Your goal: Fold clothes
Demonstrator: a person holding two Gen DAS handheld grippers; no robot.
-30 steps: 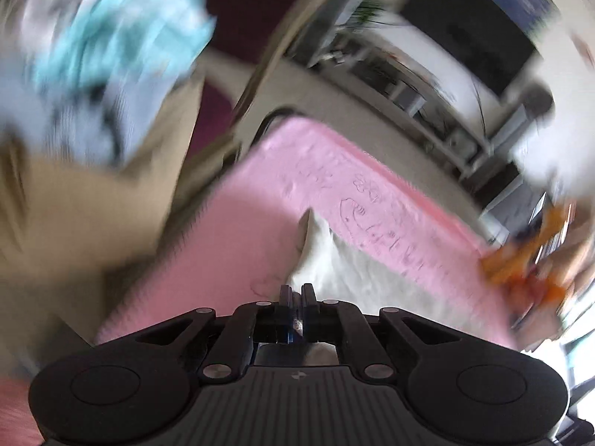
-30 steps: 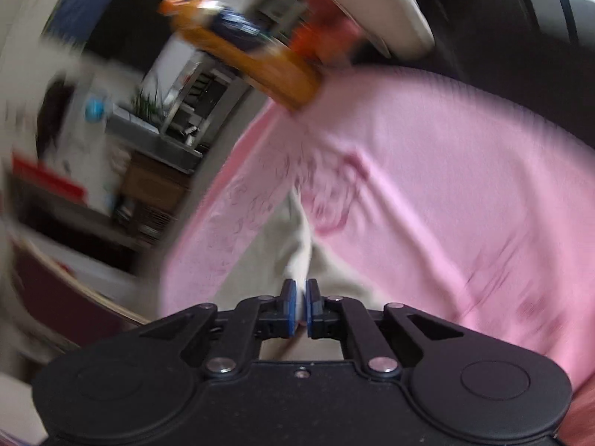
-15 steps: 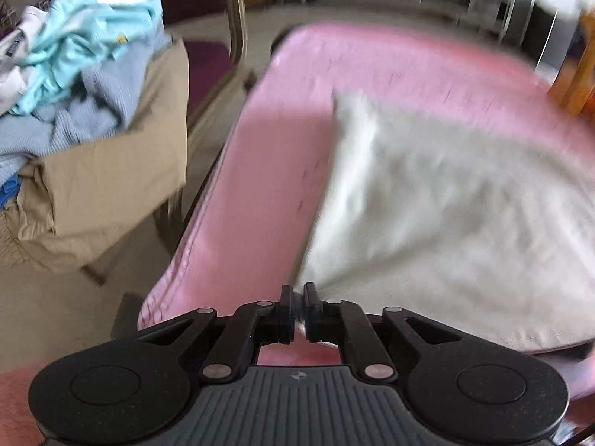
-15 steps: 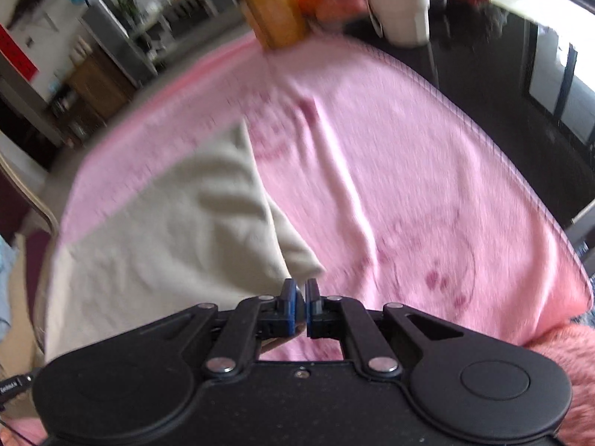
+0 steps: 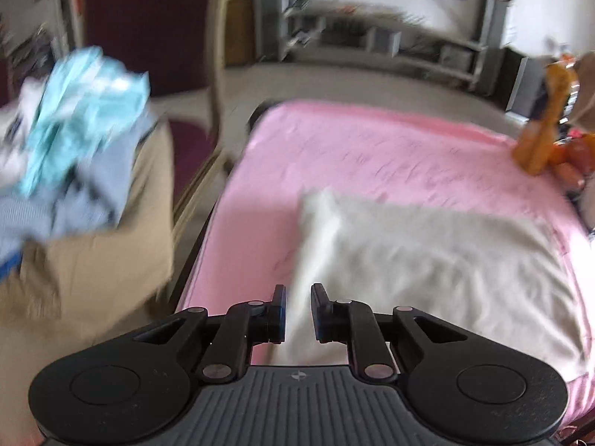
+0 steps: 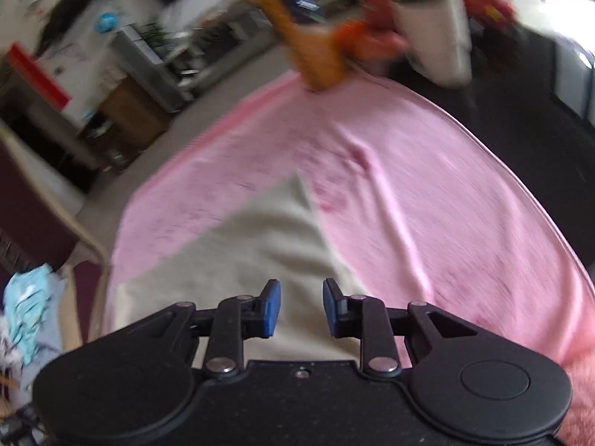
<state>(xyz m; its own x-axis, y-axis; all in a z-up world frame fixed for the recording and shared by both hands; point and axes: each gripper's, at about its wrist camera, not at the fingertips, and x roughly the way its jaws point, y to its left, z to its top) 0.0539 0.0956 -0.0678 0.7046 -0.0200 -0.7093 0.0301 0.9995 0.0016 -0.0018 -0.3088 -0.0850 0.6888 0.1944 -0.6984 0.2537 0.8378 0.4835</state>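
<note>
Cream cloth (image 5: 427,260) flat on pink blanket (image 5: 372,156), near edge hidden behind both tools. Left gripper (image 5: 298,310) and right gripper (image 6: 301,312) parted above it, gripping nothing. Left of cloth, blurred laundry heap (image 5: 78,141) (individual garments indistinct).

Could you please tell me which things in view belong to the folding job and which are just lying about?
For the job: cream garment, pink cloth it lies on, pile of unfolded clothes, left gripper, right gripper.

Lying about: orange toy, white pot, shelving.
</note>
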